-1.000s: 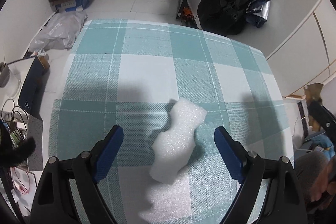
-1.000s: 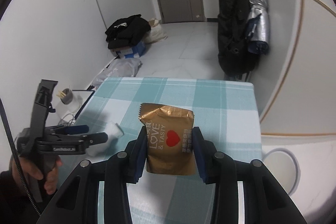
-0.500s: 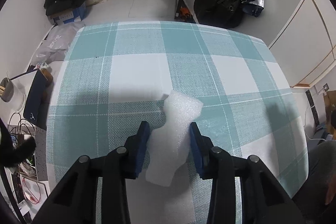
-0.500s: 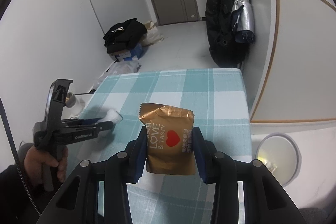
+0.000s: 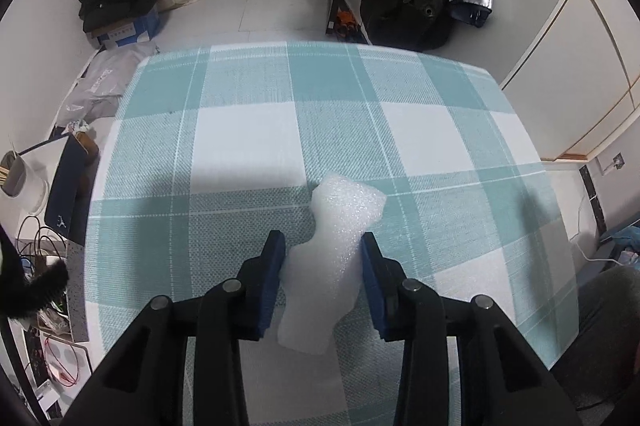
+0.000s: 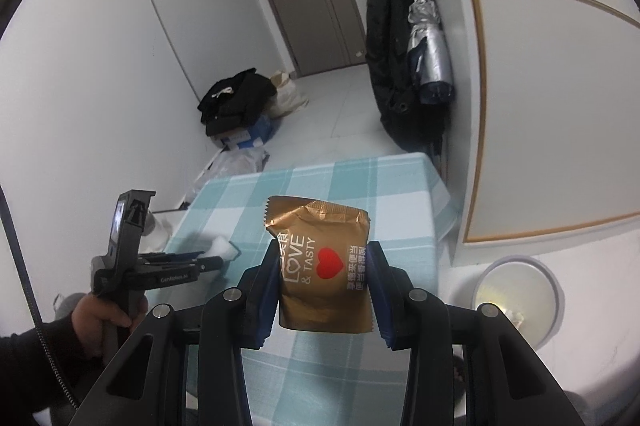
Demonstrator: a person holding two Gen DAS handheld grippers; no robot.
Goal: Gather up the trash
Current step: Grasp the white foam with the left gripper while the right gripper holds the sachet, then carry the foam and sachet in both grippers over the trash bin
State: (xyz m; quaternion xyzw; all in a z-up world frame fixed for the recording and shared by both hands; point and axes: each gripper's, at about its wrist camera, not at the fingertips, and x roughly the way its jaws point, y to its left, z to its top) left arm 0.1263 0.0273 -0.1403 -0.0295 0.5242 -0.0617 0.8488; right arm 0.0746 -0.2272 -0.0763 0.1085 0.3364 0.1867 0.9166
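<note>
Since a second ago the left gripper (image 5: 322, 268) has gone from wide open around the white foam scrap (image 5: 332, 266) to clamped on its waist, and the right-wrist view has swung so the white bin (image 6: 518, 300) on the floor now shows more fully. The right gripper (image 6: 324, 286) grips the gold snack wrapper (image 6: 324, 266) by its sides, above the checked tablecloth (image 6: 360, 186). The foam seems to rest on the cloth, near its front edge. To lift it well, I would raise it straight up without squeezing harder, since soft foam can buckle and slip. The bin stands just beyond the table's right edge; something pale lies in it, too blurred to name.
</note>
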